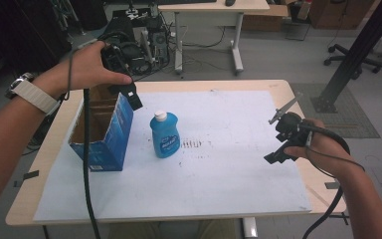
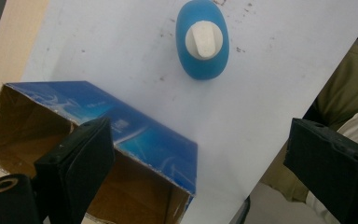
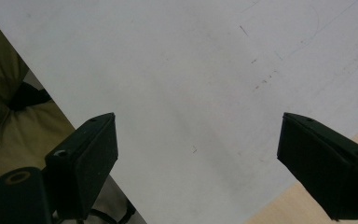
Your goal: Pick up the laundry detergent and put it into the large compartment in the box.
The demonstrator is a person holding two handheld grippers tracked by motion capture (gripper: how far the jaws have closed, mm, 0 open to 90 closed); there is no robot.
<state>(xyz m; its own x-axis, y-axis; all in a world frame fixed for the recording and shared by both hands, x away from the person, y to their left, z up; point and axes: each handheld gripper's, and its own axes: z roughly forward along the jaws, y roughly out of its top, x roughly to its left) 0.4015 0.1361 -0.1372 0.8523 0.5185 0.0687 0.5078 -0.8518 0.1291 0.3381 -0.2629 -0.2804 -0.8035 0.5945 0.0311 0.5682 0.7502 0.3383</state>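
A blue bottle (image 1: 164, 134) with a white cap stands upright on the white sheet, left of centre. From above, in the left gripper view, the bottle (image 2: 202, 39) shows its cap. Left of it stands a blue cardboard box (image 1: 102, 130) with an open top and a brown inside (image 2: 121, 140). My left gripper (image 1: 133, 98) hangs above the box's far right corner, pointing down, open (image 2: 200, 135), with nothing between its jaws. My right gripper (image 1: 274, 157) hovers low over the sheet's right edge, open (image 3: 196, 126) and empty.
A white sheet (image 1: 219, 169) covers most of the wooden table (image 1: 54, 154). Behind the table are a desk (image 1: 214, 7), computer gear with cables (image 1: 149, 40), and a black post (image 1: 353, 55) at the right. The person's trousers (image 3: 14, 126) lie below the near edge.
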